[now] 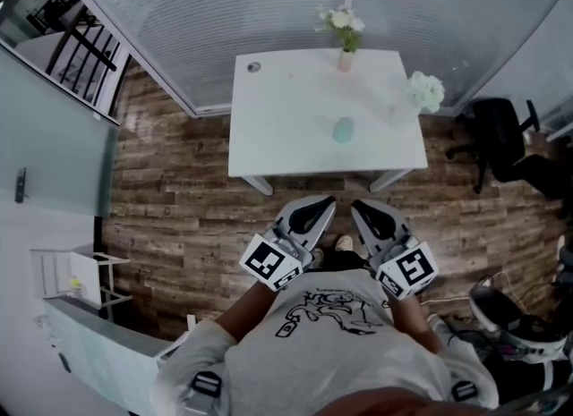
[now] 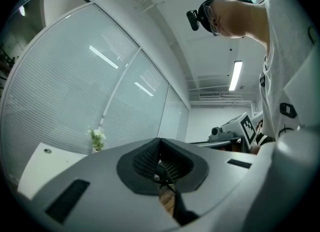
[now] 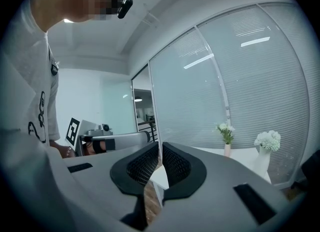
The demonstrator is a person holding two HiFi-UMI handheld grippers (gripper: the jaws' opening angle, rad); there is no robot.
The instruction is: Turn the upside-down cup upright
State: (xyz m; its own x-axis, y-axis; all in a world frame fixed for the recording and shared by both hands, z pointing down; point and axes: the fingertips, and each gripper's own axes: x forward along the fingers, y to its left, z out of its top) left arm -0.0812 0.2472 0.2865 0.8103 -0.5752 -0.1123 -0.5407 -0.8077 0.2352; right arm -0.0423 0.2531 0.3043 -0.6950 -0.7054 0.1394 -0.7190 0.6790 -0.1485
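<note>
The cup (image 1: 343, 130) is set on the table (image 1: 269, 137), toward the middle of its front edge. The left gripper (image 1: 324, 203) and right gripper (image 1: 360, 207) are clenched empty, well short of it; one should be opened before the cup is reached.

The right gripper (image 3: 160, 148) is seen with its jaws closed together and nothing between them; a white table (image 3: 159, 178) corner and wooden floor (image 3: 152, 203) are glimpsed through the notch beneath. Beyond, a slim flower vase (image 3: 227, 137) and a fuller white bouquet (image 3: 267, 141) are set on the table before a blind-covered glass wall (image 3: 225, 76). The left gripper (image 3: 142, 137) is seen at the left.
</note>
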